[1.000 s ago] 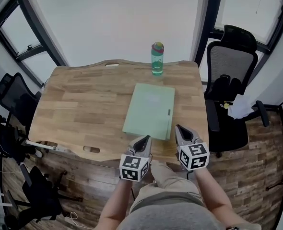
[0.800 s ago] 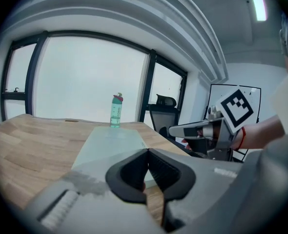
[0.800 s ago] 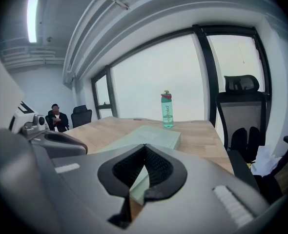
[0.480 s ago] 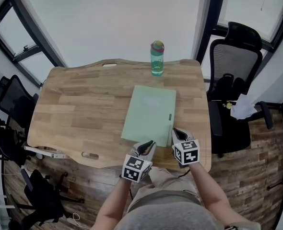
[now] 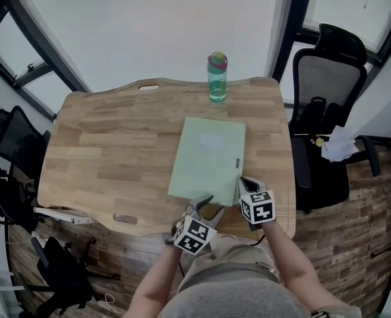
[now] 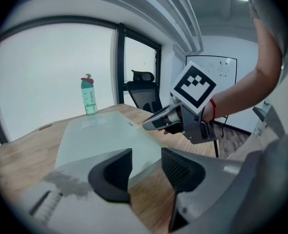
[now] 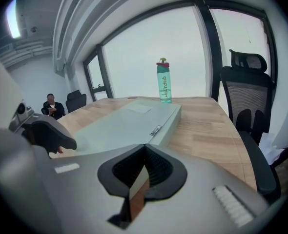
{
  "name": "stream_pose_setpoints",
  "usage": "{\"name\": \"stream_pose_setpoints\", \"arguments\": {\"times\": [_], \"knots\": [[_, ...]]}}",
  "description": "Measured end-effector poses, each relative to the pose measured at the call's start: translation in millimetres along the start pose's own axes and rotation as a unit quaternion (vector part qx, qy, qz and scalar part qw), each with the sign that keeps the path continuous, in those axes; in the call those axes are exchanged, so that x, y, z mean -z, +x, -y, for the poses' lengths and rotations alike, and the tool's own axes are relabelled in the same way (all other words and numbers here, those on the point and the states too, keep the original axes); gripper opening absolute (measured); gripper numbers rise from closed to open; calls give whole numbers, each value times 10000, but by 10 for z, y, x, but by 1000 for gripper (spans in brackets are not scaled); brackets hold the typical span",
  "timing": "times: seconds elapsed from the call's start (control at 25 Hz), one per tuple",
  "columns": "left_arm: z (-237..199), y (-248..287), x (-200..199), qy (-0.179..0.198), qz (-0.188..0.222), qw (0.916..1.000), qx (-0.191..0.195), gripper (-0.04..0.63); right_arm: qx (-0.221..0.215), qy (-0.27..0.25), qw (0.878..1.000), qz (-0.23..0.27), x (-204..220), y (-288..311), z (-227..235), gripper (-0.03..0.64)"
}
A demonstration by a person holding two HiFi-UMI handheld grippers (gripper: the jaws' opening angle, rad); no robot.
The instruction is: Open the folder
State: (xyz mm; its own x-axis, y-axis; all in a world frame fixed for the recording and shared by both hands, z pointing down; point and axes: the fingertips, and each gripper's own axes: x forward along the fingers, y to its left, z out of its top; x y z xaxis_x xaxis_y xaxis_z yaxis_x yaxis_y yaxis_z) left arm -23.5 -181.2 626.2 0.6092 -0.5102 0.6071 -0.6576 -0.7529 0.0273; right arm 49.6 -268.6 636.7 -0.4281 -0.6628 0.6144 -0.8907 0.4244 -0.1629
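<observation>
A closed pale green folder (image 5: 209, 158) lies flat on the wooden table (image 5: 116, 144), with a small label on its right edge. My left gripper (image 5: 211, 205) hovers at the folder's near edge; its jaws are opening and nothing is between them. In the left gripper view the jaws (image 6: 146, 167) frame the folder's near right corner (image 6: 100, 135). My right gripper (image 5: 244, 181) is shut and empty, its tip beside the folder's near right corner. In the right gripper view the folder (image 7: 129, 123) stretches ahead of the closed jaws (image 7: 145, 147).
A teal water bottle (image 5: 217, 78) with a pink lid stands just beyond the folder, near the table's far edge. Black office chairs (image 5: 321, 111) sit to the right and left of the table. A person (image 7: 51, 106) sits far off in the room.
Both grippers have come down and forward to the folder's near edge. The left gripper's jaws, shut before, now stand apart.
</observation>
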Motion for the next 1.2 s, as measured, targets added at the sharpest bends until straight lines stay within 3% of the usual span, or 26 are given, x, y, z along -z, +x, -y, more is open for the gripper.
{"name": "stream_pose_setpoints", "arguments": {"times": [0.2, 0.68, 1.0, 1.2], "knots": [[-10, 75, 73, 433, -227, 9987, -138, 207, 3, 3, 9999, -147, 93, 62, 14, 2], [-29, 260, 255, 1165, -717, 9899, -360, 209, -69, 273, 9995, -156, 121, 70, 25, 2], [-56, 257, 254, 1954, -836, 9744, -730, 209, -71, 313, 9993, -173, 120, 62, 23, 3], [-86, 279, 242, 2063, -905, 9712, -770, 209, -85, 353, 9992, -177, 123, 68, 27, 3]]}}
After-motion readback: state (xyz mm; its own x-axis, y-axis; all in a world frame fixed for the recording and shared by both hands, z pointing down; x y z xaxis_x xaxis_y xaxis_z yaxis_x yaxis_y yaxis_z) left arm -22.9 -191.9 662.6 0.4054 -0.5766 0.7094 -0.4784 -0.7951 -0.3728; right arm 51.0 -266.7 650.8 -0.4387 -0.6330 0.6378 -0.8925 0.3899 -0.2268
